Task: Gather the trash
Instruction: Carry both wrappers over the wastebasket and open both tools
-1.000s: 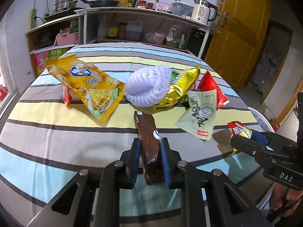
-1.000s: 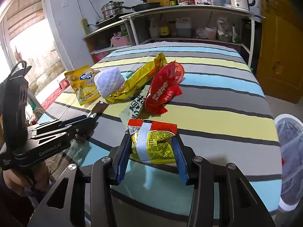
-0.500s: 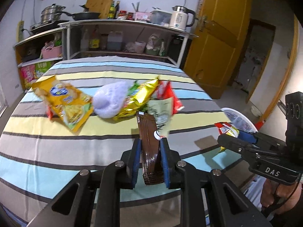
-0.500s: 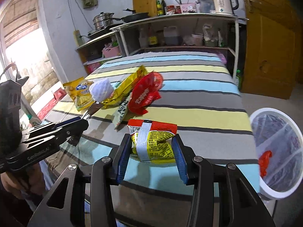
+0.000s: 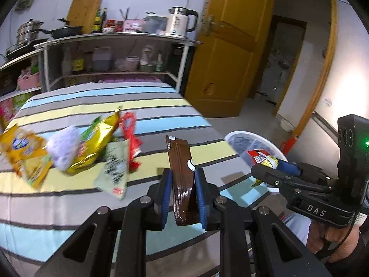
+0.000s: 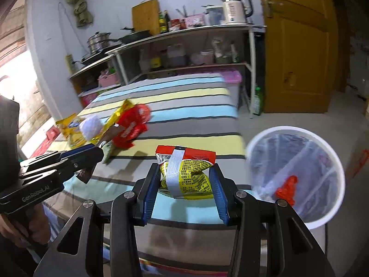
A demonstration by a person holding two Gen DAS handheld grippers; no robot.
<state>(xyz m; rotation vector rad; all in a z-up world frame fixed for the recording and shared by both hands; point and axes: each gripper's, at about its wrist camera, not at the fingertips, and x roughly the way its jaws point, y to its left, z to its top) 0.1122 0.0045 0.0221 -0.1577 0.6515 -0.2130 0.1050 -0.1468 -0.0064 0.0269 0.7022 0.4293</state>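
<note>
In the left wrist view, a brown wrapper (image 5: pixel 182 175) is clamped upright between the blue pads of the left gripper (image 5: pixel 183 198) above the striped table (image 5: pixel 69 198). More wrappers (image 5: pixel 96 145) lie far left.

In the right wrist view, a yellow noodle packet (image 6: pixel 185 173) is pinched by the right gripper (image 6: pixel 185 196), with the white bin (image 6: pixel 297 173) near right beside the table.

Count — two grippers: left gripper (image 5: pixel 182 192), right gripper (image 6: pixel 184 192), one wrapper clamped in each: brown wrapper (image 5: pixel 182 173), yellow-red packet (image 6: pixel 186 173).

Five items loose on the striped table (image 5: pixel 69 198), at 9–11 o'clock: yellow bag (image 5: pixel 23 152), white foam net (image 5: pixel 64 147), gold bag (image 5: pixel 96 143), pale green packet (image 5: pixel 115 168), red packet (image 5: pixel 130 136).

One white bin (image 6: pixel 297 175) at 3 o'clock — one red scrap (image 6: pixel 286 189) inside.

One kettle (image 5: pixel 180 22).
</note>
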